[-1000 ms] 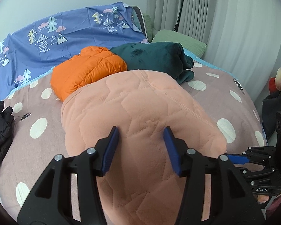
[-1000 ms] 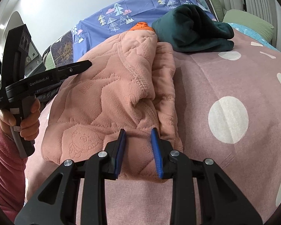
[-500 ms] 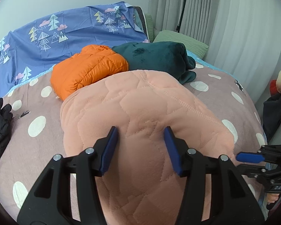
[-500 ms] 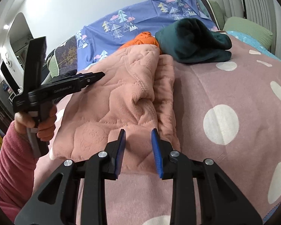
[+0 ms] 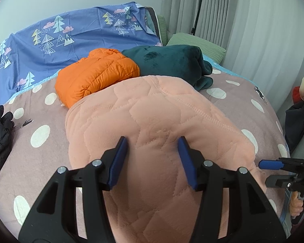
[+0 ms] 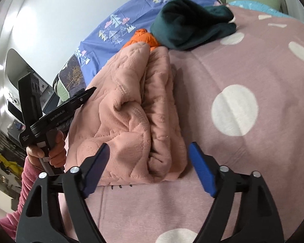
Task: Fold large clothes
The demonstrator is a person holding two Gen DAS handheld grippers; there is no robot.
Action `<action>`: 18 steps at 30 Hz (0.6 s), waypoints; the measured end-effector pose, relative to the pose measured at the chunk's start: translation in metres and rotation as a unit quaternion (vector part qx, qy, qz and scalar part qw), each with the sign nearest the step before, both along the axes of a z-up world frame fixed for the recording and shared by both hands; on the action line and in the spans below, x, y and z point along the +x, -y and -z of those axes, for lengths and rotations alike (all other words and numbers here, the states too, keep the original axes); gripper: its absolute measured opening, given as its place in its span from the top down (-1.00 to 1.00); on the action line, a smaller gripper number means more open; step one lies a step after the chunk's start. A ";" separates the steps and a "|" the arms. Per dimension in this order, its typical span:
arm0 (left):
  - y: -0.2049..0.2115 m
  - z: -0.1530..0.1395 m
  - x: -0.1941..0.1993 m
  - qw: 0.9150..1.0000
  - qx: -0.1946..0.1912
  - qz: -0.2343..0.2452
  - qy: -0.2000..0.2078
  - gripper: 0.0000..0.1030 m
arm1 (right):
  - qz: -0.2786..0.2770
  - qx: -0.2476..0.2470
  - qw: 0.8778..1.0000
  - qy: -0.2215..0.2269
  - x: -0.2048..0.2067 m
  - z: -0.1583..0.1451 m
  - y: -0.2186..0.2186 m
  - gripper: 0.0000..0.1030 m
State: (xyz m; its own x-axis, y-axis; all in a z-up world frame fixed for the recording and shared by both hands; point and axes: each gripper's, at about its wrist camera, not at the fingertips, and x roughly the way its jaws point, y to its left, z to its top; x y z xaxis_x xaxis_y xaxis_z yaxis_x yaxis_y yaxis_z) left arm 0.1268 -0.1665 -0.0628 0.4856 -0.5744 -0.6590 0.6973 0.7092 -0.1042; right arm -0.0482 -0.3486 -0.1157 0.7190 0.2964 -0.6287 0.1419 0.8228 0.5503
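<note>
Folded pink quilted garment on polka-dot bed, left gripper fingers wide above it, right gripper fingers wide at its near edge, holding nothing

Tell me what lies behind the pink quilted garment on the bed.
Behind the pink quilted garment lie an orange puffer jacket and a dark green fleece; the garment covers their near edges.

Soft even daylight (fisheye-warped edges)
</note>
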 end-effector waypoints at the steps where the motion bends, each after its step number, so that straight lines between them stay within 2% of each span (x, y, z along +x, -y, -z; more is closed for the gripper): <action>1: 0.000 0.000 0.000 1.000 0.000 0.000 0.000 -0.04 | -0.001 0.009 1.000 -0.008 0.004 0.004 0.000 -0.60; 5: 0.001 0.000 -0.001 1.000 -0.001 0.000 0.001 -0.04 | -0.004 0.037 0.999 -0.027 0.015 0.014 0.000 -0.61; 10: 0.001 0.000 -0.001 1.000 -0.001 0.000 0.000 -0.05 | -0.008 0.043 0.998 -0.036 0.031 0.017 0.001 -0.64; 14: 0.001 0.000 -0.001 1.000 -0.003 0.002 -0.001 -0.06 | -0.007 0.075 0.995 -0.058 0.045 0.032 0.009 -0.80; 18: -0.001 0.002 0.001 1.000 -0.008 0.004 -0.005 -0.07 | -0.009 0.094 0.994 -0.057 0.051 0.033 0.012 -0.83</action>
